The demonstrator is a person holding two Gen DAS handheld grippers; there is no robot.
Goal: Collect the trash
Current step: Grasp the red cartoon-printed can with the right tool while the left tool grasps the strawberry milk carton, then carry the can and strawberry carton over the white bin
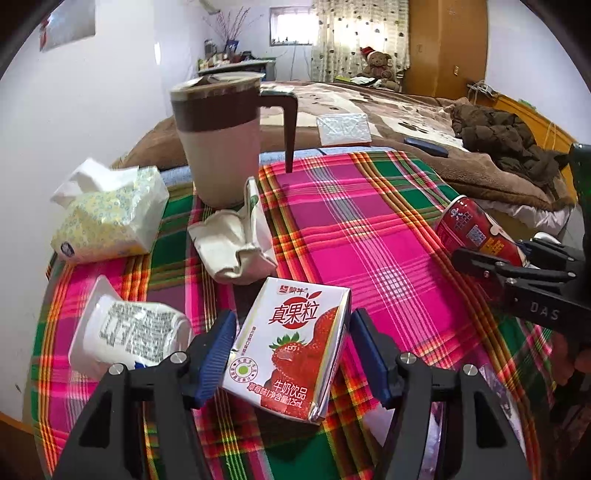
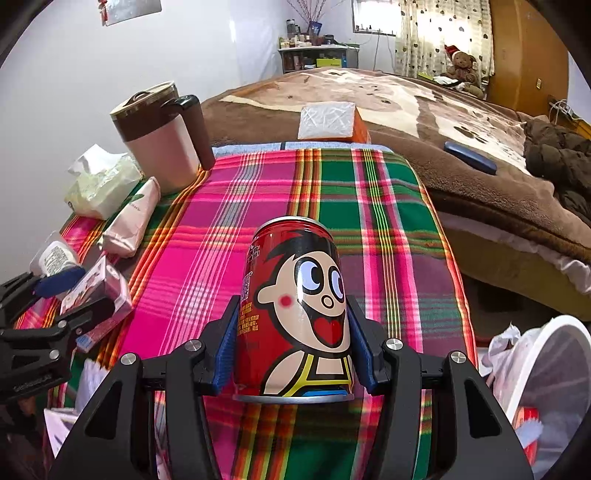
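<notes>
Cloth (image 2: pixel 258 206) centre free; mug (image 1: pixel 218 140) blocks far-left

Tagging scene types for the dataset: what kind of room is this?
Most likely a home bedroom. A bed with a brown plush blanket fills the background, a brown teddy bear sits by the patterned curtains, and the trash lies on a small table with a plaid cloth.

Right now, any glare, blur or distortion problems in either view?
Left wrist view: heavy fisheye bending and dark corners, but the carton print reads sharp; colour fringing on the cloth toward the edges. Right wrist view: same distortion, window blown out, can crisp.
</notes>
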